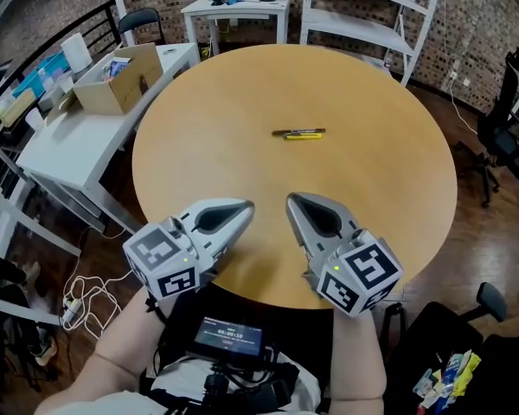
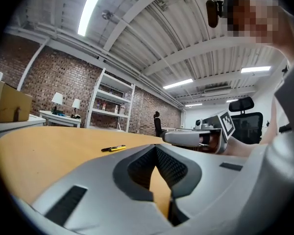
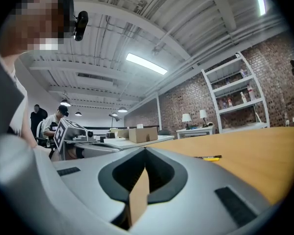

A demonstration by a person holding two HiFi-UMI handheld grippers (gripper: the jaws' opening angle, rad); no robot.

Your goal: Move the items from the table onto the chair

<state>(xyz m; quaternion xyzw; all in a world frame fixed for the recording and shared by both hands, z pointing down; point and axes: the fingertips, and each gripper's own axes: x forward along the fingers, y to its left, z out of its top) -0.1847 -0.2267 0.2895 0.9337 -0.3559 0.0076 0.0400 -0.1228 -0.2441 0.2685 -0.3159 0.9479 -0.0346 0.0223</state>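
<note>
**Both grippers clenched and empty, pens well ahead at the table's middle**

The left gripper (image 2: 156, 149) has its jaws pressed together at the tips. Nothing is caught between them; only tan tabletop shows through the slot behind the tips. The right gripper (image 3: 145, 151) is clenched the same way, tip against tip, and it too holds nothing.

In the head view the two grippers lie side by side over the near edge of the round table (image 1: 389, 188). Their tips angle in toward each other with a narrow gap between them.

The task's things are a black pen (image 1: 296, 131) and a yellow marker (image 1: 304, 136). They lie flat and parallel, just beside each other, near the centre of the tabletop. Both are well apart from either pair of jaws, out beyond the gap between the tips. In the left gripper view the pair lies off to the left of the jaw tips and far behind them. In the right gripper view it lies off to the right. Neither gripper touches them, and bare wood lies between the tips and the pens.

A black chair (image 1: 491, 301) stands at the person's right, close to the table's near rim. On it lies a cluster of small colourful items (image 1: 450, 374), too small to name.

To the left of the round table stands a white desk (image 1: 78, 141) with an open cardboard box (image 1: 117, 80) on it. White shelving (image 1: 372, 11) stands against the brick wall behind.
</note>
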